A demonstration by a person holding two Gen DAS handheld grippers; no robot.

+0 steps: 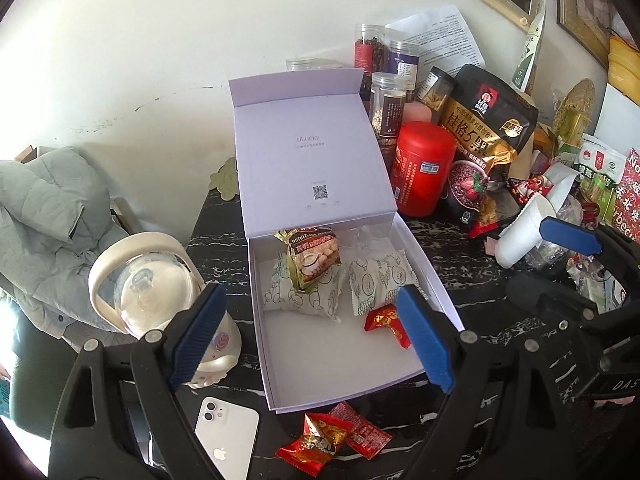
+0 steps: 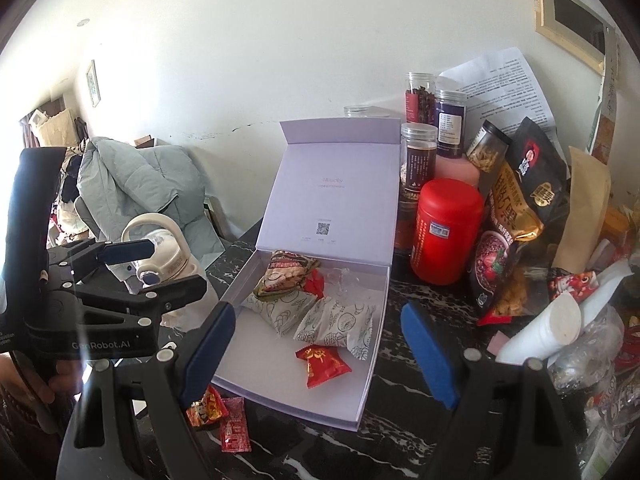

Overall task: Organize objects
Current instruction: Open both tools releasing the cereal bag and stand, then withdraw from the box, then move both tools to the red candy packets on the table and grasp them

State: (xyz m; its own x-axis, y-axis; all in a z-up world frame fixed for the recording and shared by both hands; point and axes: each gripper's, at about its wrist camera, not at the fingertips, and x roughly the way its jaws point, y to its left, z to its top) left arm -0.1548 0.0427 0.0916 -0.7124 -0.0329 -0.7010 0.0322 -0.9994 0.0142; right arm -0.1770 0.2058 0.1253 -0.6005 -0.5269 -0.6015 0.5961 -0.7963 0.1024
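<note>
Both claws hovering wide open, gripping nothing: left gripper (image 1: 312, 340) over the lavender cardboard box (image 1: 436, 272), right gripper (image 2: 316, 350) at its front edge; red candy wrappers (image 1: 336, 436) lying just outside.

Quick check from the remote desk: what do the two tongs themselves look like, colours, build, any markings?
Both match. The left tongs and right tongs have black plastic arms with round silver rivets and ribbed blue pads on the fingertips. Seen from the right wrist view, the left unit's black body carries white "GenRobot.AI" lettering. No cables or sleeves are clearly visible.
</note>
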